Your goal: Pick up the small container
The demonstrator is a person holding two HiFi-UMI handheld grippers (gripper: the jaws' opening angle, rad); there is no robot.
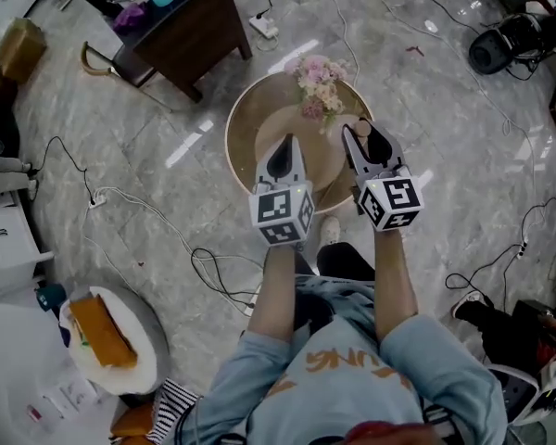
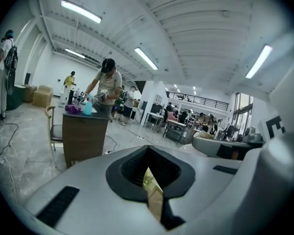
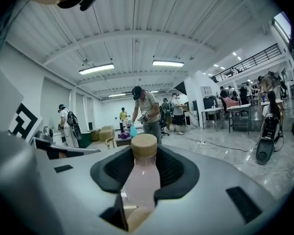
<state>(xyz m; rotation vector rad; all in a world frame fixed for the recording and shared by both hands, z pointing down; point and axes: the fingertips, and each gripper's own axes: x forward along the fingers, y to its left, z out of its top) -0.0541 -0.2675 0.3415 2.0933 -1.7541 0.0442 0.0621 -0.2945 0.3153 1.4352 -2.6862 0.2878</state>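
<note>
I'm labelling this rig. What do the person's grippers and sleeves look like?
The left gripper and right gripper each have a pale grey body, black-lined jaws and a white cube with black square markers. The person wears a light blue short-sleeved shirt with orange lettering.

Large open lab hall, ceiling strip lights (image 2: 146, 58), cables (image 1: 204, 253) across marble floor (image 1: 445, 137), people (image 2: 108, 82) at worktables (image 2: 83, 131).

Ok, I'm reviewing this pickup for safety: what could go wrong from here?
The small bottle is pinched in the right gripper by its smooth body, with the cap poking past the jaws, so it might slip or tilt. The flowers on the round table stand close ahead, so a swing could knock them.
</note>
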